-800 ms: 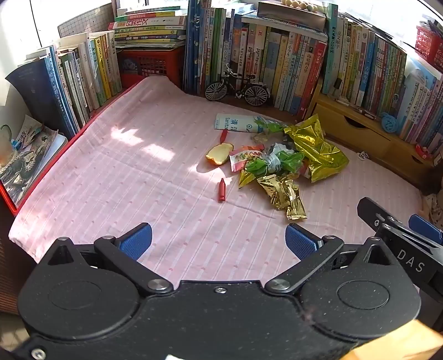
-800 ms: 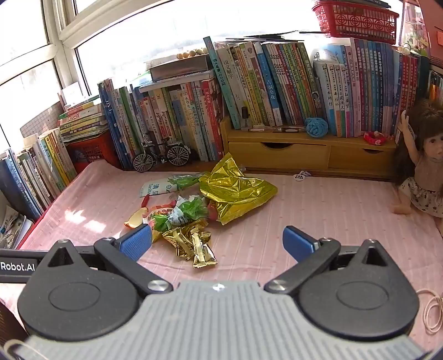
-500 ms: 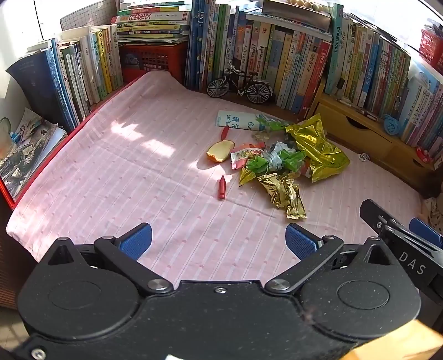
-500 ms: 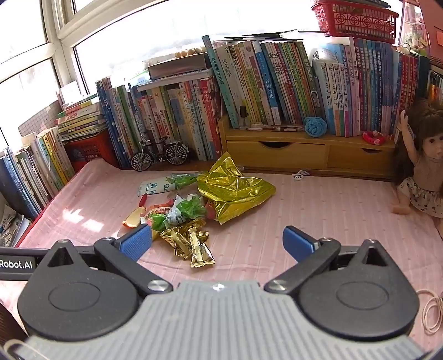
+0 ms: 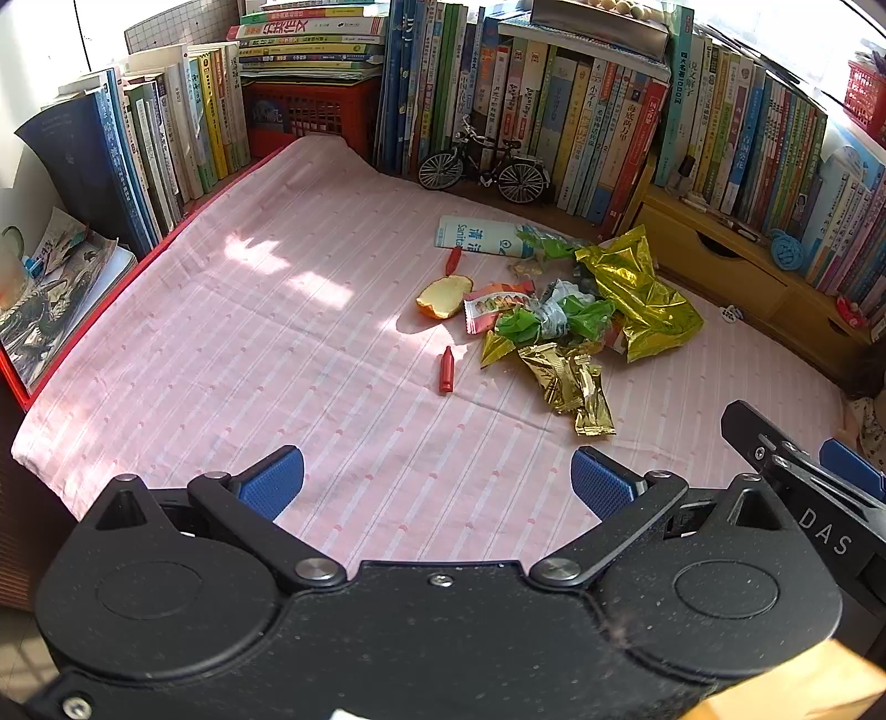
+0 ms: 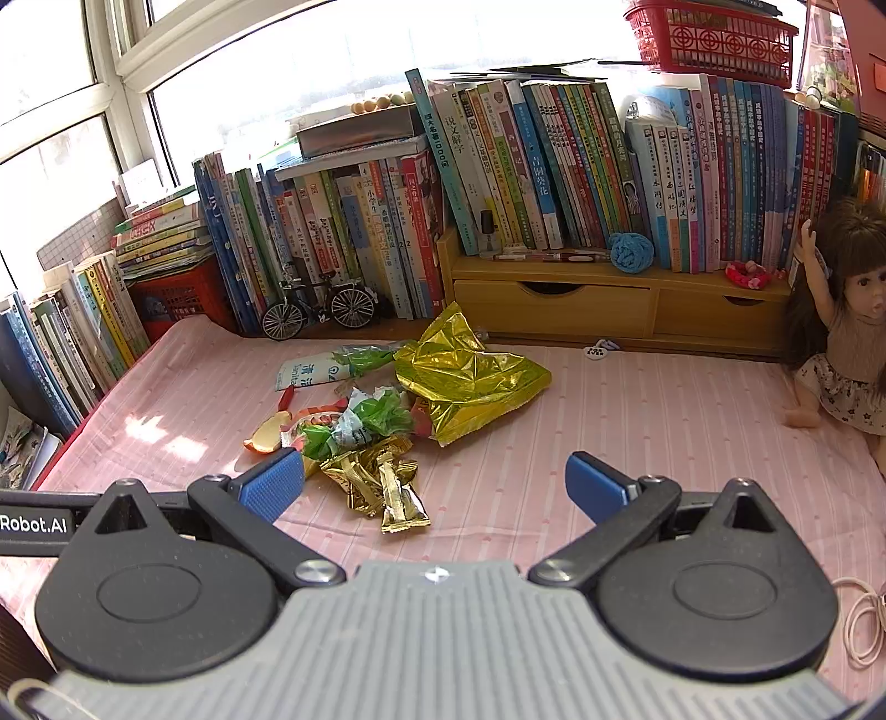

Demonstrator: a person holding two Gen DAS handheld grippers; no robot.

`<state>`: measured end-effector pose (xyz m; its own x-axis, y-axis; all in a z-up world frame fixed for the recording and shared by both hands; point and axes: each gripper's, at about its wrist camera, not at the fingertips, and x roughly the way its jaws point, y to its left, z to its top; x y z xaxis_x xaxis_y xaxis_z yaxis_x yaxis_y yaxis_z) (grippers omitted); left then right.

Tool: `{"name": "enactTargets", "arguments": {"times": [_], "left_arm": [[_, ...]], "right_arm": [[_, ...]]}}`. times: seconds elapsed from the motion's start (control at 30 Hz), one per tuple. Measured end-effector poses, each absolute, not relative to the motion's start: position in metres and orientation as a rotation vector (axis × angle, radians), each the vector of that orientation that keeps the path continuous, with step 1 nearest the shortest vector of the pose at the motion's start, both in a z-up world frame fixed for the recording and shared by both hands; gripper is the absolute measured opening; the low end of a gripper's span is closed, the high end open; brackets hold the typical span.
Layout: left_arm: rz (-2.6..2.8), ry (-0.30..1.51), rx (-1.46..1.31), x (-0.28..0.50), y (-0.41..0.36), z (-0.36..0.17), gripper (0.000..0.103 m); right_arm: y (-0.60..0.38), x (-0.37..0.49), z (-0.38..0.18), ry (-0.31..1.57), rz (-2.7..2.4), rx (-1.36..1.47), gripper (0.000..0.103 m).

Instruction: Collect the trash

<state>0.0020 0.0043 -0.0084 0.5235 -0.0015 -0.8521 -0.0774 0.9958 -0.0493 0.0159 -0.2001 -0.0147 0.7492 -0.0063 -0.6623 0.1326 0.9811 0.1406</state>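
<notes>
A heap of trash lies on the pink striped cloth (image 5: 266, 343): a big crumpled gold foil bag (image 5: 637, 293) (image 6: 465, 376), small gold wrappers (image 5: 576, 387) (image 6: 382, 482), green crumpled wrappers (image 5: 554, 321) (image 6: 360, 421), an apple piece (image 5: 443, 296) (image 6: 268, 435), a white and blue packet (image 5: 476, 238) and two small red pieces (image 5: 446, 371). My left gripper (image 5: 437, 482) hangs open above the near cloth, well short of the heap. My right gripper (image 6: 434, 482) is open too, its left finger just in front of the small gold wrappers. Neither holds anything.
Rows of books (image 6: 554, 177) wall the back and left. A model bicycle (image 5: 482, 166) stands behind the heap. A wooden drawer unit (image 6: 609, 304) sits at the back right, a doll (image 6: 841, 332) at the far right. A red basket (image 6: 714, 33) tops the books.
Both grippers have drifted slightly back and up from the heap, so the trash sits a little higher in each view. Jaws stay wide and empty.
</notes>
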Motion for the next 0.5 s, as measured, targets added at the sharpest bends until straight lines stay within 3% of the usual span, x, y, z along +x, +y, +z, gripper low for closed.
{"name": "enactTargets", "arguments": {"times": [0.5], "left_arm": [[0.047,1.022,-0.091,0.0001,0.0037,-0.0106,0.103]], "right_arm": [[-0.1975,0.0151,-0.0139,0.722,-0.076,0.176,0.103]]}}
